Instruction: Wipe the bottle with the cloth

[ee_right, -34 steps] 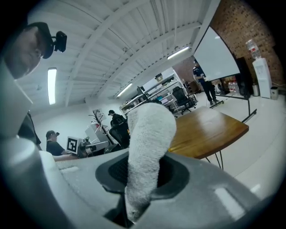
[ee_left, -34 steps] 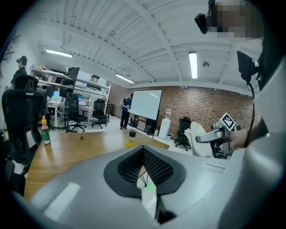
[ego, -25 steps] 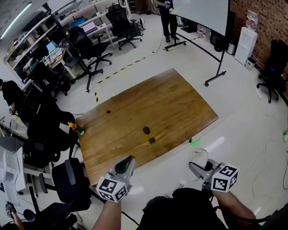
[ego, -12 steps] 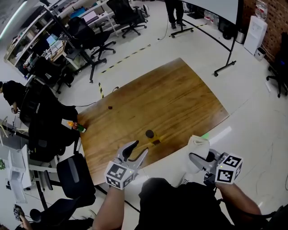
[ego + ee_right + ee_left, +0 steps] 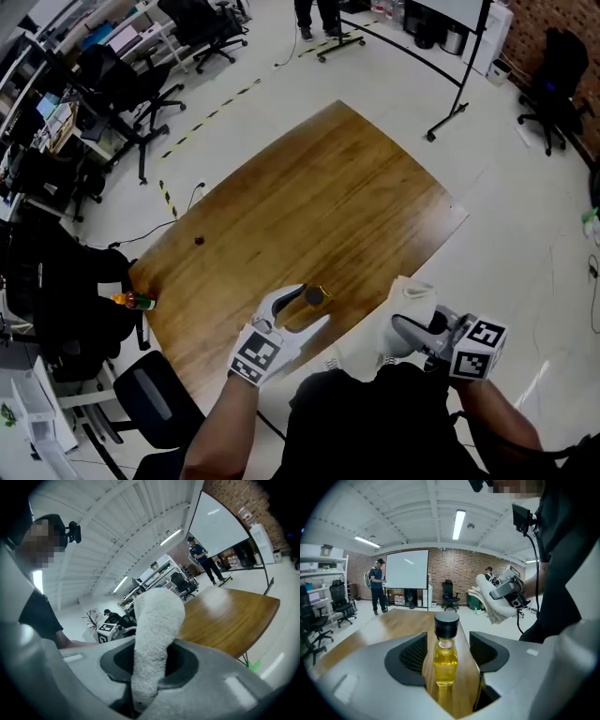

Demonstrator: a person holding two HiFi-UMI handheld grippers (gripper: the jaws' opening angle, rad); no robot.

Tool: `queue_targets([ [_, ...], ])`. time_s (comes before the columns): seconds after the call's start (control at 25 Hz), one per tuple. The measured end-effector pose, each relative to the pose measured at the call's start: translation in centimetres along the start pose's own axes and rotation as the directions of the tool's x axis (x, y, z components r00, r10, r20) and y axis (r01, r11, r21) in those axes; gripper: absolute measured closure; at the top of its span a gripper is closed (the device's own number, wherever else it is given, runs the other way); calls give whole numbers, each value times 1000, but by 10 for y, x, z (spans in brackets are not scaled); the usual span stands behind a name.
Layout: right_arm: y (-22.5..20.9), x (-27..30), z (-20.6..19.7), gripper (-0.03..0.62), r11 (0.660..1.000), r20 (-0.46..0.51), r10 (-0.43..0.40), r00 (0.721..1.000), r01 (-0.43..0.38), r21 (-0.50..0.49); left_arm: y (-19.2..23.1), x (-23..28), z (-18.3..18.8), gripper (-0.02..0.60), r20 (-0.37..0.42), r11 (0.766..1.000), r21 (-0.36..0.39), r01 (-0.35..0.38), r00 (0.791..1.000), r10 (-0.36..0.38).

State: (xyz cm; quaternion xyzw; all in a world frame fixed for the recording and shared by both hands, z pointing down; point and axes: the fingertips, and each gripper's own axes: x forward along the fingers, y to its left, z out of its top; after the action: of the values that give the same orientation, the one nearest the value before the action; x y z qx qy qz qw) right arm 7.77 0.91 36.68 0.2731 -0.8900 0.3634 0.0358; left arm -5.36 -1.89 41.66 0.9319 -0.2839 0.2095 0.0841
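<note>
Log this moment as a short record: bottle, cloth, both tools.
bottle: upright on the table near its close edge; black cap, yellow liquid
left tool: open, jaws have just been opening; bottle stands between them, pads clear of it
right tool: shut on the cloth, beside the table's near edge
cloth: white, bunched, sticking up from the jaws
wiping: not yet begun
</note>
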Motion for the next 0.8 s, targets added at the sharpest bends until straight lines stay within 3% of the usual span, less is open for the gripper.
queue_targets([
  [0.08, -4, 7, -5, 520, 999, 30, -42, 999, 41, 21, 3, 5, 5, 289, 30, 999, 28, 38, 999, -39],
  [0.24, -5, 20, -24, 520, 993, 88, -90, 992, 82, 89, 4, 11, 7, 365, 61, 995, 61, 79, 995, -83],
  [0.32, -3, 26, -36, 520, 990, 114, -91, 989, 77, 122, 6, 13, 6, 401, 65, 995, 69, 75, 995, -80],
  [0.52, -2, 51, -59, 520, 985, 201, -73, 977, 39, 170, 8, 10, 13, 417, 143, 995, 57, 84, 985, -92],
  [0.68, -13, 80, -72, 520, 965, 312, -72, 947, -13, 262, 6, 14, 12, 422, 154, 995, 35, 91, 984, -95],
  [0.8, -13, 95, -69, 520, 950, 427, -74, 901, -67, 306, 3, 17, 12, 422, 149, 995, 33, 97, 984, -101],
])
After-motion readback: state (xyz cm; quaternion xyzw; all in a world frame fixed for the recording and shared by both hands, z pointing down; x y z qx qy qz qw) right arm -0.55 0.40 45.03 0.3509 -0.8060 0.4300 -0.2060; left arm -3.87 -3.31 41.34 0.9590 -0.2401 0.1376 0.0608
